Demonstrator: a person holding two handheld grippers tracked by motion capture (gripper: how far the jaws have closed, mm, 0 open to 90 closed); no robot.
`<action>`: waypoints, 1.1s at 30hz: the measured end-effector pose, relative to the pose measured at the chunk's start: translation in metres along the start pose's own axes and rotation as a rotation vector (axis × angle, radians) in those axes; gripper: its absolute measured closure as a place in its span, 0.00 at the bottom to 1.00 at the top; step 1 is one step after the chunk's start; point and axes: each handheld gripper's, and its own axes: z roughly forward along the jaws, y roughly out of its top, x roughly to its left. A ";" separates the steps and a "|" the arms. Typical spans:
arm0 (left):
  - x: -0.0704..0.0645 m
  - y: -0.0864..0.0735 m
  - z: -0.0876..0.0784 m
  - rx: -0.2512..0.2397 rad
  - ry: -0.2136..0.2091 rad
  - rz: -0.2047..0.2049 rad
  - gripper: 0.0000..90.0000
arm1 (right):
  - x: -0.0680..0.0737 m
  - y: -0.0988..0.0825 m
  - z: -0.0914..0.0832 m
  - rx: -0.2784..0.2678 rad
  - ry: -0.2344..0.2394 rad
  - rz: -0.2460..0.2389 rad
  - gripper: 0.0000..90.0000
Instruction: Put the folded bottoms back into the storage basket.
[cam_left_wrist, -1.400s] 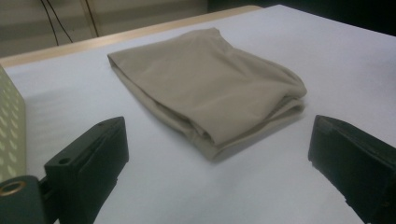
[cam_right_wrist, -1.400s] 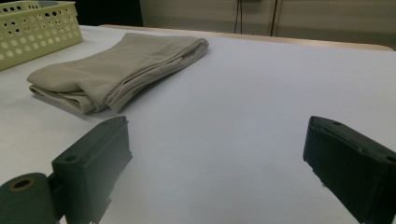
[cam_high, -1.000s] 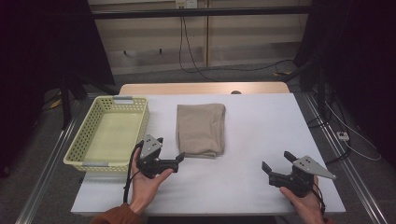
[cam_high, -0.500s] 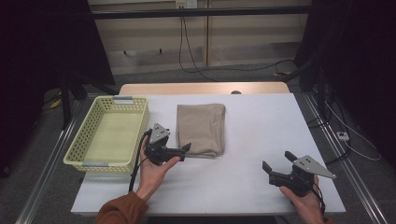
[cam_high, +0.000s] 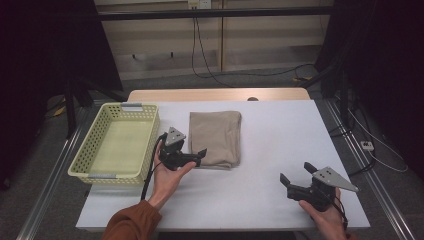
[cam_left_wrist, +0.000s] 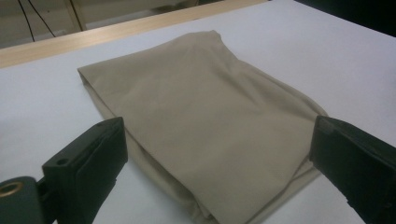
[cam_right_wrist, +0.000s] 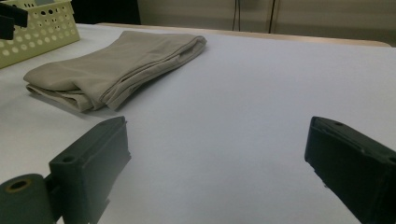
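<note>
A folded beige cloth (cam_high: 215, 137) lies flat near the middle of the white table (cam_high: 280, 135), just right of a pale yellow basket (cam_high: 85, 160) with a mesh wall. The left gripper (cam_high: 199, 156) sits at the cloth's near left corner, jaws spread wide around the near edge and gripping nothing. The right gripper (cam_high: 295, 175) hovers well apart at the near right over bare table, jaws wide, empty. Nothing lies between either gripper and the cloth.

Bare table (cam_high: 280, 150) right of the folded cloth (cam_high: 216, 137) (basket (cam_high: 117, 145) close on its left)
</note>
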 end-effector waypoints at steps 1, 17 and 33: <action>0.000 0.002 0.004 0.000 0.005 -0.011 0.05 | 0.000 0.000 0.000 0.002 -0.001 0.001 0.07; 0.006 0.021 0.031 0.036 -0.001 -0.033 0.06 | 0.000 0.000 0.001 0.009 0.005 0.005 0.07; 0.042 0.029 0.068 0.144 0.048 -0.197 0.12 | 0.000 0.000 0.001 0.011 0.008 0.006 0.07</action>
